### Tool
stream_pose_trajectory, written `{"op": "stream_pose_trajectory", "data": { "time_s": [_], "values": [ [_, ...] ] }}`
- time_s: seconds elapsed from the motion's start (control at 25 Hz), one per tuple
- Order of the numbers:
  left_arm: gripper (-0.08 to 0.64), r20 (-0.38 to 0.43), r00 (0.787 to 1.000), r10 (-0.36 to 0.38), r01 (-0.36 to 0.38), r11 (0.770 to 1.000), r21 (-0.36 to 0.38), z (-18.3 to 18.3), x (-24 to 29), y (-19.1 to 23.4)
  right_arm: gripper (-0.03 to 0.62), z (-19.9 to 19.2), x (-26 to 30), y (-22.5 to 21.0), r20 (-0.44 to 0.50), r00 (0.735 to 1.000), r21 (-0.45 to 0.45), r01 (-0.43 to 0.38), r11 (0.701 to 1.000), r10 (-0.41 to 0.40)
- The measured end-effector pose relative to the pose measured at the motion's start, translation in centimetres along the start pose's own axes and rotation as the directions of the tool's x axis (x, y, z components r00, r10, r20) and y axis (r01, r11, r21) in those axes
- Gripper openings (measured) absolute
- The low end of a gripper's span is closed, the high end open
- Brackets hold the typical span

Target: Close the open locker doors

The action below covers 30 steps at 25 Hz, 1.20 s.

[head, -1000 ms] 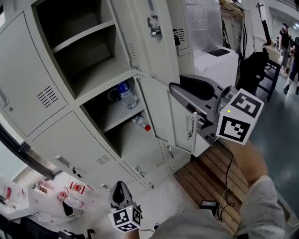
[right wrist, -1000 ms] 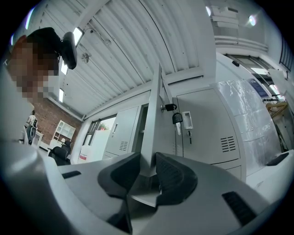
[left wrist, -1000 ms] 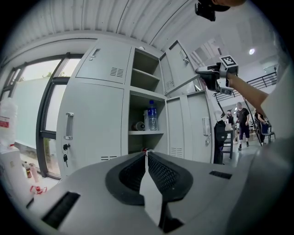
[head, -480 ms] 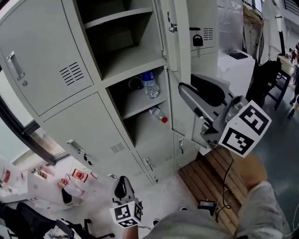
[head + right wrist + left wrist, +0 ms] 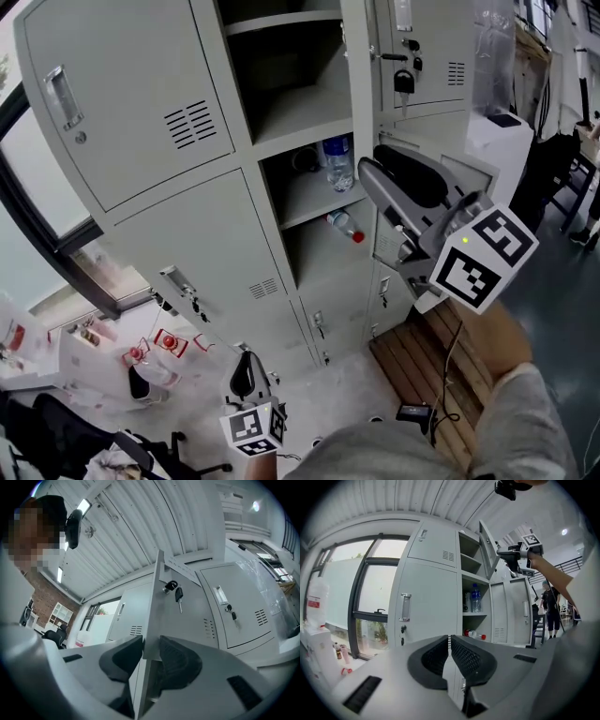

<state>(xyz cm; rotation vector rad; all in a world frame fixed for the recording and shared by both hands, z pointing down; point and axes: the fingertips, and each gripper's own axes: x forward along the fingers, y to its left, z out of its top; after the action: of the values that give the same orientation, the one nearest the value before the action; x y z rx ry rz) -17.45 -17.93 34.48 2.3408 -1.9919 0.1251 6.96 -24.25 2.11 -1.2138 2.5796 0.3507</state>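
**Head view:** The open locker door (image 5: 359, 103) stands edge-on just right of the upright water bottle (image 5: 337, 161) and rises well above it. The right claw (image 5: 370, 172) sits at the door's free edge, about level with the bottle. The left claw (image 5: 244, 373) hangs far below the bottle, near the floor.

**Left gripper view:** This claw is closed and empty, with its jaws almost meeting. It points at the cabinet front, below and left of the bottle.

**Right gripper view:** The claw's jaws are closing with the door's thin edge between them, and both pads appear to press on it, below the hanging key (image 5: 178, 594).

The door looks like painted sheet steel, so it is probably stiff, fairly light and free on its hinges. The smooth paint may let a pinch slide. The free edge gives the most leverage, so a hold there, clear of the key, suits a steady swing shut.
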Motion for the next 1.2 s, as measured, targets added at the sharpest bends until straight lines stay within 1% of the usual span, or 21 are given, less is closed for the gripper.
{"op": "stream_pose_trajectory", "data": {
  "time_s": [0.2,0.44,0.6,0.8,1.04,1.12,1.2],
  "values": [
    [0.014,-0.001,1.000,0.025,-0.025,1.000,-0.010,-0.1,-0.7,2.8,0.123,-0.9,2.7,1.2,0.008,1.000,-0.012,0.021,1.000,-0.021],
    [0.013,-0.012,0.998,0.059,-0.059,0.998,0.002,-0.6,-1.8,6.3,0.118,-1.9,5.9,2.0,0.023,0.999,-0.022,0.040,0.999,-0.040],
    [0.014,-0.019,0.996,0.088,-0.089,0.996,-0.016,-1.3,-2.8,8.4,0.117,-2.7,8.0,2.2,0.016,0.998,-0.036,0.068,0.997,-0.068],
    [0.012,-0.015,0.992,0.122,-0.122,0.992,-0.018,-1.4,-3.8,10.8,0.112,-3.6,10.4,2.2,0.002,0.996,-0.032,0.090,0.995,-0.090],
    [0.013,-0.008,0.990,0.144,-0.144,0.989,-0.034,-1.3,-4.7,12.6,0.108,-4.8,13.6,1.9,-0.020,0.992,-0.088,0.124,0.988,-0.126],
    [0.014,-0.009,0.989,0.150,-0.150,0.988,-0.037,-1.5,-4.8,13.1,0.091,-5.3,14.5,1.4,-0.033,0.989,-0.106,0.143,0.984,-0.147],
    [0.014,-0.016,0.988,0.155,-0.156,0.987,-0.040,-1.9,-4.9,13.5,0.087,-6.0,15.3,0.6,-0.049,0.984,-0.113,0.162,0.980,-0.168]
  ]
}}
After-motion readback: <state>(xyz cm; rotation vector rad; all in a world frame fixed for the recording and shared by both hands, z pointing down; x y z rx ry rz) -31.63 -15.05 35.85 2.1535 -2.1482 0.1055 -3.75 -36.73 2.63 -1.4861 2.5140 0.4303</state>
